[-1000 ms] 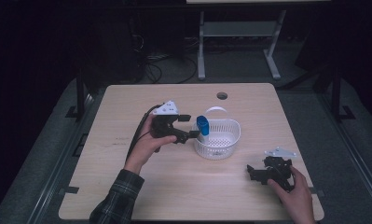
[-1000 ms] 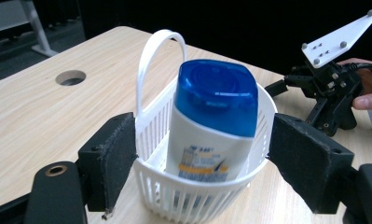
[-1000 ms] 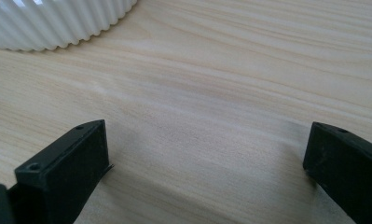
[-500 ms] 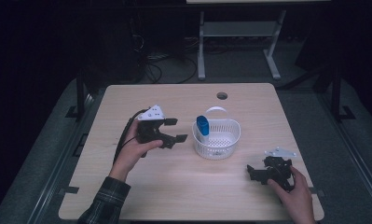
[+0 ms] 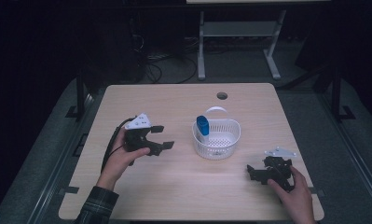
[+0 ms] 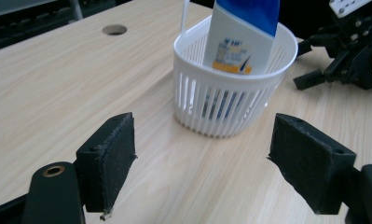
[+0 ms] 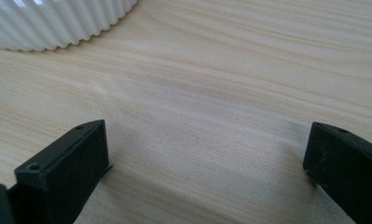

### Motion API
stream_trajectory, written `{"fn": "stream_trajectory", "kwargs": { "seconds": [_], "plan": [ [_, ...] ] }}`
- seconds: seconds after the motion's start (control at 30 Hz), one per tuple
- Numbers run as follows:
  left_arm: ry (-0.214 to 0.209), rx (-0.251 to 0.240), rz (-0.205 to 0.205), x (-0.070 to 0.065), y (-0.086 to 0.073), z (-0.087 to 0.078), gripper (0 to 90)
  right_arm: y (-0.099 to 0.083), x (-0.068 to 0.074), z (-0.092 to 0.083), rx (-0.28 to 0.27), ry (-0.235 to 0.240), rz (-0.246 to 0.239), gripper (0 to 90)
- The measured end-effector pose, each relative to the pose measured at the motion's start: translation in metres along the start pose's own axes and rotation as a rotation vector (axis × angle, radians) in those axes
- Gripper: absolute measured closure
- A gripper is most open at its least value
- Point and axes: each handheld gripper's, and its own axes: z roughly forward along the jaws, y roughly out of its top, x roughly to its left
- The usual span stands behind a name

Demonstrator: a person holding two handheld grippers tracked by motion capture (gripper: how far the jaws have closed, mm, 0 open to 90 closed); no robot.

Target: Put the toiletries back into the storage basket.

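A white slatted basket (image 5: pixel 217 139) stands near the middle of the wooden table (image 5: pixel 183 102), with a blue-capped white bottle (image 5: pixel 202 126) leaning upright against its left wall. My left gripper (image 5: pixel 161 137) is open and empty, a hand's width left of the basket, pointing at it. In the left gripper view the basket (image 6: pixel 221 100) and bottle (image 6: pixel 242 37) sit straight ahead between the wide-apart jaws. My right gripper (image 5: pixel 254 171) rests open and empty near the table's front right; its view has the basket's ribbed base (image 7: pixel 58 23) at top left.
A round cable hole (image 5: pixel 222 95) lies in the table's far side. A metal stand (image 5: pixel 239 42) and cables are on the floor behind the table. Bare wood lies between both grippers at the front.
My left gripper has drawn back leftward, away from the basket, leaving the bottle inside it. The right gripper has stayed put.
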Motion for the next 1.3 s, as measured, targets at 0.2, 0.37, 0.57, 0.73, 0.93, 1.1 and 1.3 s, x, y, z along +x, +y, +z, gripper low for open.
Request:
{"fn": "stream_trajectory", "kwargs": {
  "seconds": [0.2,0.37,0.57,0.73,0.93,1.1,1.3],
  "plan": [
    [0.030,0.015,-0.025,0.002,-0.018,-0.010,21.8,0.000,0.000,0.000,0.000,-0.001,0.001,0.0],
    [0.062,0.031,-0.044,0.003,-0.037,-0.021,21.8,0.000,0.000,0.000,0.000,-0.001,0.001,0.0],
    [0.098,0.043,-0.066,0.004,-0.055,-0.033,21.8,0.000,0.000,0.000,0.001,-0.001,0.002,0.0],
    [0.122,0.081,-0.071,0.004,-0.070,-0.038,21.8,0.000,0.000,0.000,0.000,-0.001,0.002,0.0],
    [0.151,0.140,-0.073,0.003,-0.089,-0.043,21.4,0.000,0.000,0.000,0.000,-0.001,0.001,0.0],
    [0.166,0.177,-0.099,0.003,-0.102,-0.047,21.4,0.000,0.000,0.000,0.000,-0.001,0.001,0.0],
    [0.206,0.258,-0.101,0.006,-0.118,-0.050,21.1,0.000,0.000,0.000,0.000,-0.001,0.001,0.0]
  ]
}}
